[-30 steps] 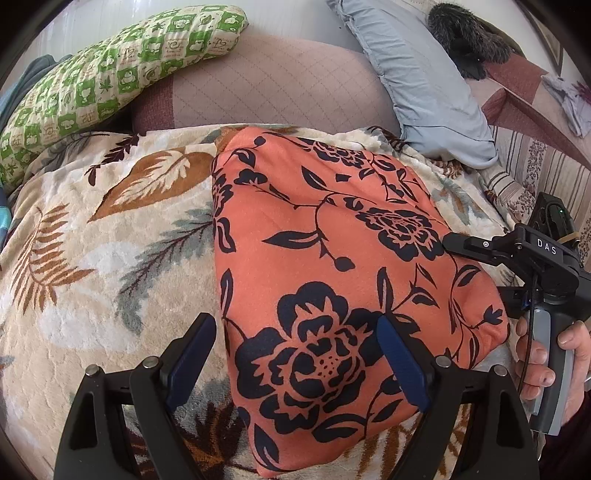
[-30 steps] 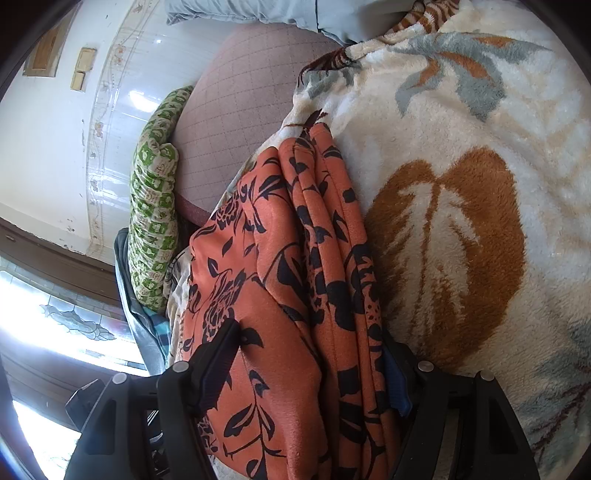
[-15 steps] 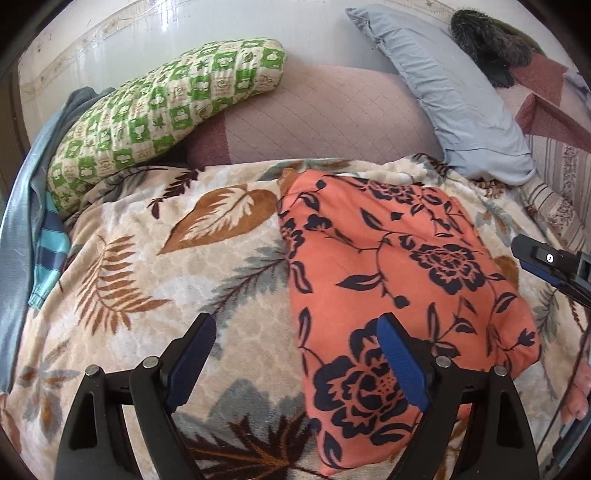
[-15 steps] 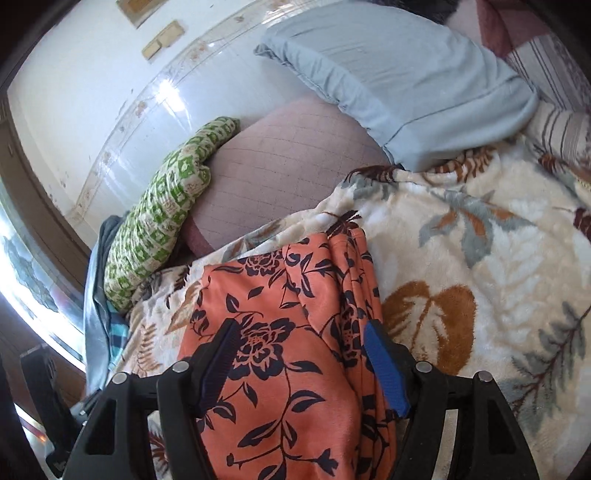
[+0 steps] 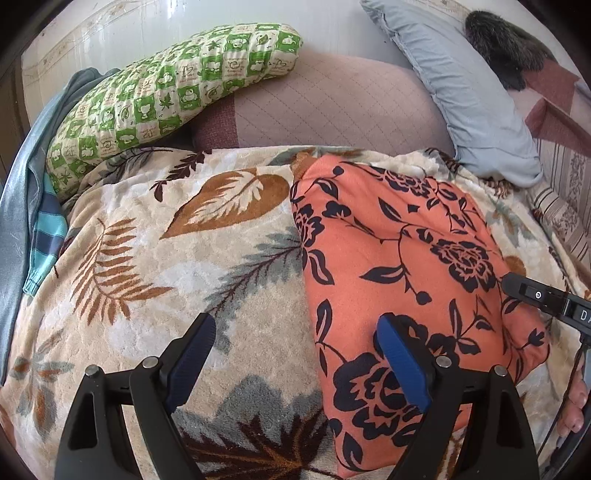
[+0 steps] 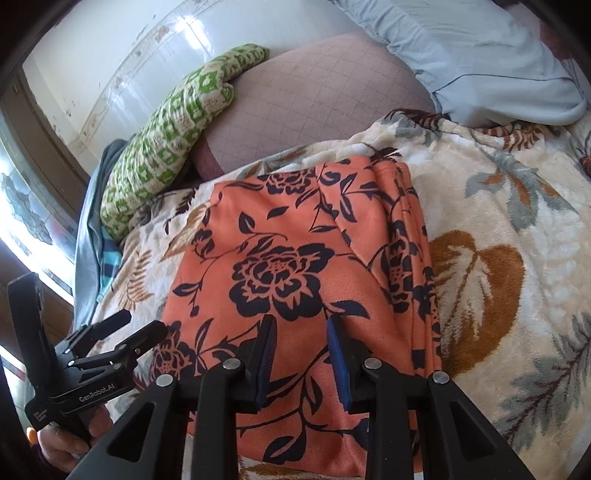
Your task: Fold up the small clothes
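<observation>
Behind the bed a pale tiled wall [image 5: 155, 22] runs across the top of both views. At the far left a grey-blue cloth with a striped turquoise piece [image 5: 44, 236] hangs at the bed's edge. Next to it a green checked pillow [image 5: 173, 96] leans on a mauve quilted cushion [image 5: 332, 107], and further right a light blue pillow [image 5: 476, 103] lies with something dark and furry [image 5: 498, 48] behind it. Over the bed is spread a cream fleece blanket with brown and grey leaves [image 5: 147, 266].

On this blanket, right of its middle in the left view, lies the orange garment with black flowers [image 5: 399, 258]. It is folded into a flat packet, and in the right view the stacked folded edges show along its right side [image 6: 406, 236].

My left tool [image 5: 295, 354] hovers above the near left edge of the garment with its jaws wide apart and nothing in them; one blue pad [image 5: 402, 365] is over the orange cloth, the other over the blanket. My right tool [image 6: 301, 343] hovers over the near part of the garment. Its jaws are closing, only a narrow gap is between them, and I see no fabric caught there. A hand [image 6: 62, 450] holding the left tool shows at the lower left of the right view.
</observation>
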Action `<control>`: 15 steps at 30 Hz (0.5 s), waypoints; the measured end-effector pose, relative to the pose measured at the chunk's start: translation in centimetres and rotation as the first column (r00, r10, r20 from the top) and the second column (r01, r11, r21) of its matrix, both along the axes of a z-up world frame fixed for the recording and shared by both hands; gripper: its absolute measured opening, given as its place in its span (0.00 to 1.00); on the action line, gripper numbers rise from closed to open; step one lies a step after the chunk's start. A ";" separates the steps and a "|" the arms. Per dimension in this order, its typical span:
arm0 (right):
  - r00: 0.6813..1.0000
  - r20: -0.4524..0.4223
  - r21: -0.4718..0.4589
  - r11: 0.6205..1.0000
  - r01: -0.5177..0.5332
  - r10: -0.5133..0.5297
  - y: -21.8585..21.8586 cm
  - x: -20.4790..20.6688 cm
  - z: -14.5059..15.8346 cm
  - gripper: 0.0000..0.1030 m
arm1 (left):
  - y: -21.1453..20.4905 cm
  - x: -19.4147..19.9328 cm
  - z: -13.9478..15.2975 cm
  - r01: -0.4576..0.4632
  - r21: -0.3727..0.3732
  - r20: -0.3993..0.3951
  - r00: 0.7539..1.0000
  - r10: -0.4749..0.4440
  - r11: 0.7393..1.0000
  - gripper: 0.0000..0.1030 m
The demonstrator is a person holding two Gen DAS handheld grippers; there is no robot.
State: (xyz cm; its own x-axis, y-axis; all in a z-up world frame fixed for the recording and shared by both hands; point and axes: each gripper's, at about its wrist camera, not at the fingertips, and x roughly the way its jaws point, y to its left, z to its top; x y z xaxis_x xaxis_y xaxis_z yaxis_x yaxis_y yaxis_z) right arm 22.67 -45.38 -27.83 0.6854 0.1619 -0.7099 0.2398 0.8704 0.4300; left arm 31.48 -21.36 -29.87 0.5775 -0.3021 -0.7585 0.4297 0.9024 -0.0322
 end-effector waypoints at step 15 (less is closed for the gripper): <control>0.986 -0.048 0.158 0.973 0.167 -0.161 -5.8 -1.1 -2.6 0.76 | -1.7 -0.9 -1.1 0.076 0.024 -0.001 0.997 -0.076 0.997 0.87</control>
